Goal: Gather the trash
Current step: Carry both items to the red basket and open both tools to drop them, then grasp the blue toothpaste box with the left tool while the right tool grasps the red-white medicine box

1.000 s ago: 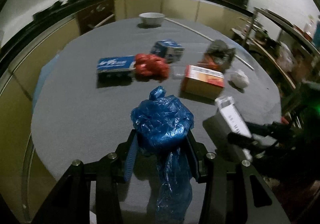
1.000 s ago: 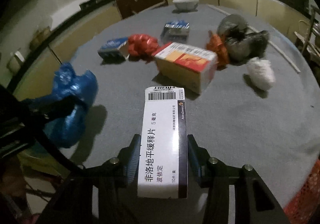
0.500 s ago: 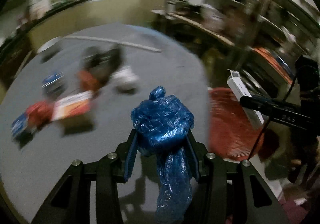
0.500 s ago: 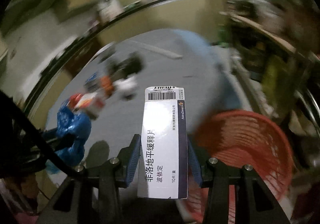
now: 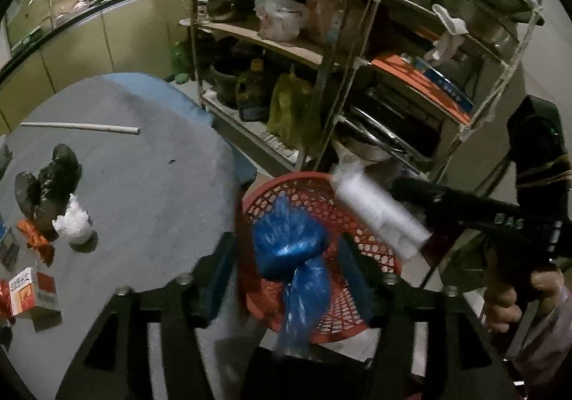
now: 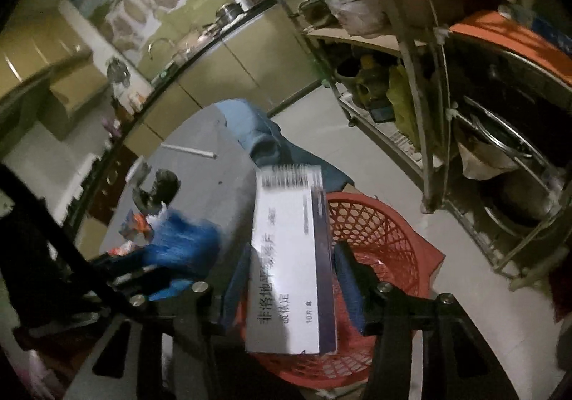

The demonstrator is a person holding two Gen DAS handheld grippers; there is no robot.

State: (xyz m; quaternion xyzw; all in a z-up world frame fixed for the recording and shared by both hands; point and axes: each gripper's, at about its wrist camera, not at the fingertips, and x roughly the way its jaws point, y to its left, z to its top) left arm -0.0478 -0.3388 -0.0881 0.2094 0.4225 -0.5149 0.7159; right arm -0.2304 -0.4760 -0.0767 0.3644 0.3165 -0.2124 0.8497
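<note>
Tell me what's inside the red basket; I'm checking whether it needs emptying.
The red basket shows only bare lattice wall where visible. The blue bag and white box between the opened jaws cover much of its inside, so the bottom can't be fully seen.

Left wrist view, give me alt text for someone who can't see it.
The left gripper, jaws just opened clear of a crumpled blue plastic bag, is above a red mesh basket beside the grey table. The right gripper brings a white box alongside.
</note>
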